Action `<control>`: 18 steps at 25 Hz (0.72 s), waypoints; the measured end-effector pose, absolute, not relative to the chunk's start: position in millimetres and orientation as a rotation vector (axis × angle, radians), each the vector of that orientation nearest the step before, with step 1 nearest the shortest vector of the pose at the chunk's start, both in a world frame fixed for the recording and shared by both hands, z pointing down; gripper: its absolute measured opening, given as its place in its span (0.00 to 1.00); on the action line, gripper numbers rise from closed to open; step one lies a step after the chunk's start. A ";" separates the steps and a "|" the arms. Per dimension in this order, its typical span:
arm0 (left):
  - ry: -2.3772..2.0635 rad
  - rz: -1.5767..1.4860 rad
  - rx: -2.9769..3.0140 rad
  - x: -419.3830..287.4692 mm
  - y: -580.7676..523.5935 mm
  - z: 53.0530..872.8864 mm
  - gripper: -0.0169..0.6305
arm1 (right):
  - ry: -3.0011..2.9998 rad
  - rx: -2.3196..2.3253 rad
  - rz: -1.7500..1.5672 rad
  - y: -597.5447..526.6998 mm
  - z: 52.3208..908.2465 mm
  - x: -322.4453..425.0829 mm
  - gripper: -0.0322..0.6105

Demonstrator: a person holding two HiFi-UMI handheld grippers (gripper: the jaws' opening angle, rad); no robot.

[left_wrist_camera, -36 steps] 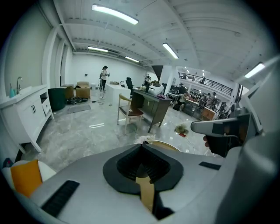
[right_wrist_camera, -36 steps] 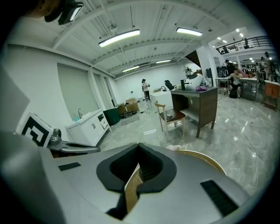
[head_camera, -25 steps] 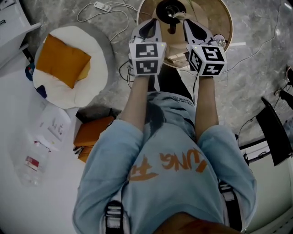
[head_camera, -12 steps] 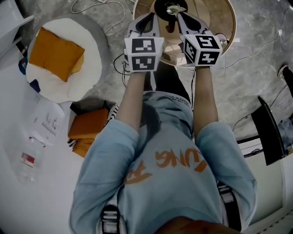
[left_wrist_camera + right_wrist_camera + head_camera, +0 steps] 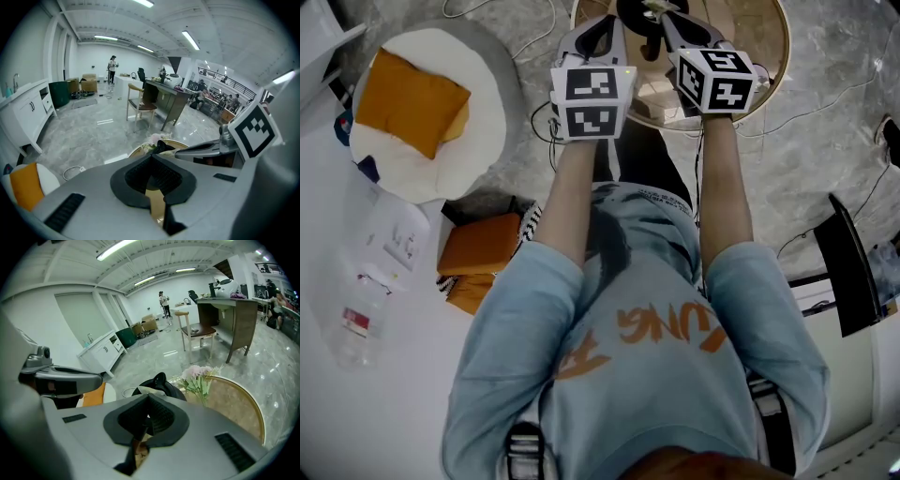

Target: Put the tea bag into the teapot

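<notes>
while the left tool (image 5: 152,157) is closed and empty, the right tool (image 5: 147,397) pinches a pale tea bag (image 5: 145,390); just beneath it, a black teapot (image 5: 161,382) on a round tan worktop (image 5: 234,408)

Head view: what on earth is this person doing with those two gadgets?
A person holds a gripper in each hand over a round wooden table. The right gripper is shut on a pale slip, apparently the tea bag, just above the black teapot. The left gripper is shut with nothing in it, close by the pot. The bag is not in the teapot yet.
</notes>
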State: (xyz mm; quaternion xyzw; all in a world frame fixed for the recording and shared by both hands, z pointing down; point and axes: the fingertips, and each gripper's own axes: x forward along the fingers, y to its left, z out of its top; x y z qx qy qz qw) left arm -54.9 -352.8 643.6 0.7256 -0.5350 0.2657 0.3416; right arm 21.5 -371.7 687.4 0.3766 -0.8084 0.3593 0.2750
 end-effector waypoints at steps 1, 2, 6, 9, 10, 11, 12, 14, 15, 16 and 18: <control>-1.393 0.692 1.885 -55.2 -352.6 643.7 0.06 | -2.169 1.009 0.970 -371.4 688.7 20.7 0.07; -1.395 0.693 1.883 -55.4 -351.8 643.5 0.06 | -2.166 1.007 0.973 -370.5 690.0 20.3 0.07; -1.401 0.698 1.887 -55.3 -347.4 640.4 0.06 | -2.157 1.023 0.981 -369.2 696.4 21.0 0.07; -1.412 0.705 1.887 -59.8 -344.0 639.0 0.06 | -2.148 1.037 0.970 -369.9 701.1 19.6 0.07; -1.416 0.705 1.884 -61.0 -343.1 638.9 0.06 | -2.146 1.038 0.955 -370.5 702.1 19.6 0.07; -1.421 0.704 1.882 -61.9 -342.2 638.8 0.06 | -2.146 1.038 0.939 -371.3 703.1 19.7 0.07; -1.427 0.703 1.878 -63.0 -341.4 638.6 0.06 | -2.148 1.037 0.927 -372.0 704.3 19.5 0.07; -1.442 0.701 1.869 -66.3 -339.9 638.2 0.06 | -2.153 1.031 0.913 -372.5 706.6 18.5 0.07; -1.450 0.699 1.865 -67.9 -339.3 637.7 0.06 | -2.157 1.028 0.897 -372.7 706.8 18.3 0.08; -1.456 0.698 1.863 -69.0 -338.8 637.0 0.06 | -2.163 1.025 0.875 -372.8 705.8 18.3 0.10; -1.469 0.696 1.862 -71.4 -337.9 634.6 0.06 | -2.184 1.013 0.833 -372.8 700.9 17.3 0.16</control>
